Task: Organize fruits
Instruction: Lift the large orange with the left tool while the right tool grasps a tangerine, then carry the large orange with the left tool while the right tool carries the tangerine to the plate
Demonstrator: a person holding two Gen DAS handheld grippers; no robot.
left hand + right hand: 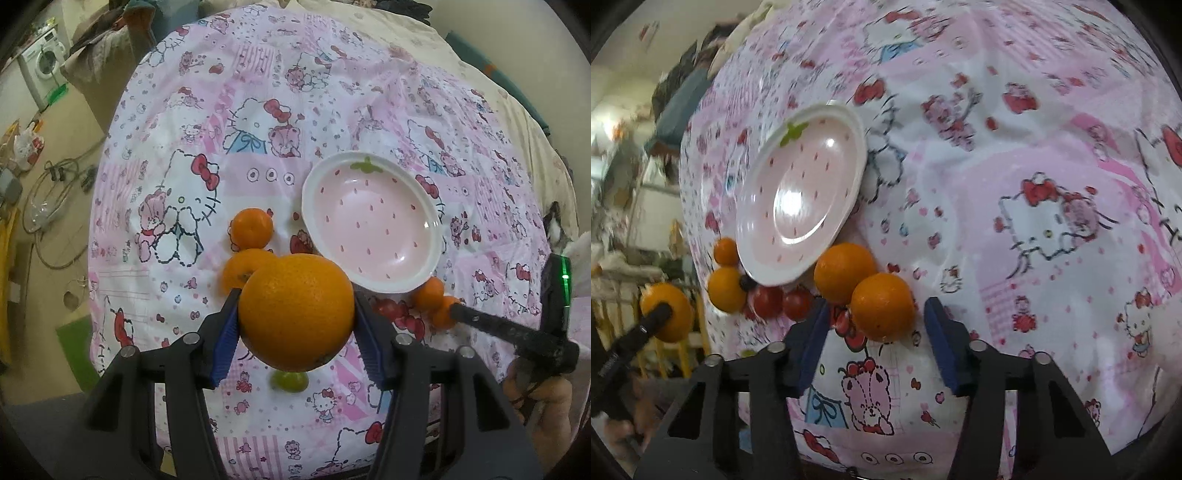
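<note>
The left gripper (295,325) clamped a large orange (295,314); the right gripper (873,332) stood apart around a tangerine (882,306) near the plate's (753,258) rim.

Your large orange (295,314) rides clamped above the patterned quilt, stem scar low. The pink strawberry-print plate (373,225) lies empty on the quilt. Two mandarins (252,228) sit touching at its left, two more (882,308) at its near edge, cherry tomatoes (768,301) between the groups.

Left tongs (295,321) clamped, right tongs (875,332) seemingly apart.
</note>
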